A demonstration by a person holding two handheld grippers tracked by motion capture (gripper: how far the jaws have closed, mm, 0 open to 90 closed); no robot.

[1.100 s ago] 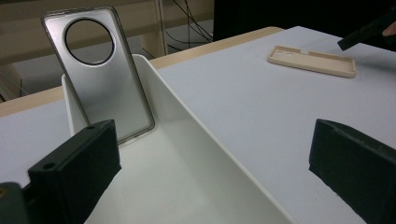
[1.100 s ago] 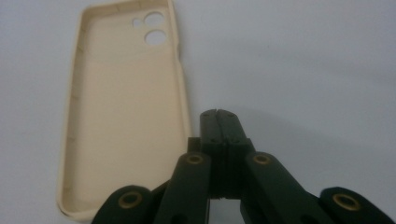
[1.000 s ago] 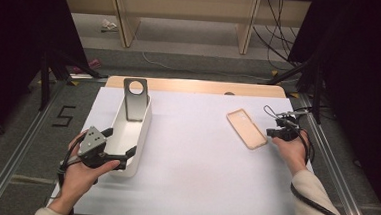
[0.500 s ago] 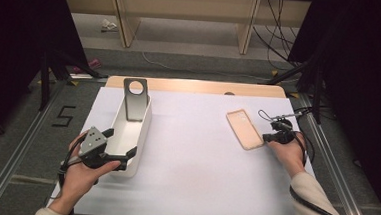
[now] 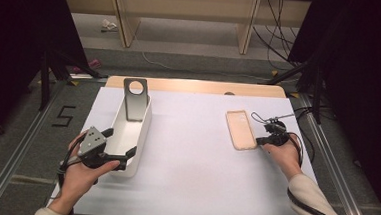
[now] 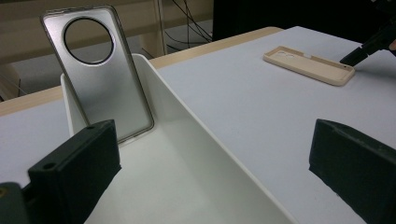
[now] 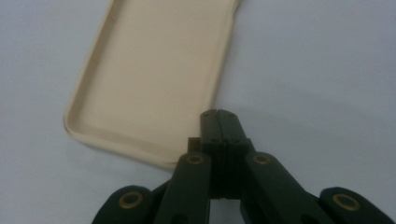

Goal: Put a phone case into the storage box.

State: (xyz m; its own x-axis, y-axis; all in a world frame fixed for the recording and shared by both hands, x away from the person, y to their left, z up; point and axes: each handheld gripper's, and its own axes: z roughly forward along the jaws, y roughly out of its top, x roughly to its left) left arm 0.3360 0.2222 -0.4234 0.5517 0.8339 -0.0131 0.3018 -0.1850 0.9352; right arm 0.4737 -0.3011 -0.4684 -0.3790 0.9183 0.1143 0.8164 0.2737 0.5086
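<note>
A beige phone case (image 5: 240, 129) lies flat, hollow side up, on the white table (image 5: 188, 187) at the right. My right gripper (image 5: 260, 140) is shut with nothing in it. Its tips (image 7: 219, 123) rest at the case's (image 7: 154, 79) near right corner, close to the rim. At the left stands a long white bin (image 5: 141, 134), with a silver phone case (image 5: 135, 99) with a round hole leaning upright against its far end. My left gripper (image 5: 121, 142) is open at the bin's near end. The bin's right wall (image 6: 219, 149) runs between its jaws.
A wooden strip (image 5: 195, 86) borders the table's far edge. Metal rails run along both sides of the table. Cables (image 5: 298, 114) trail off to the right of the right hand. The wide middle of the table is bare white surface.
The right gripper has slid left and a little nearer, up to the beige case's near right corner. The left hand and both cases have stayed put.
</note>
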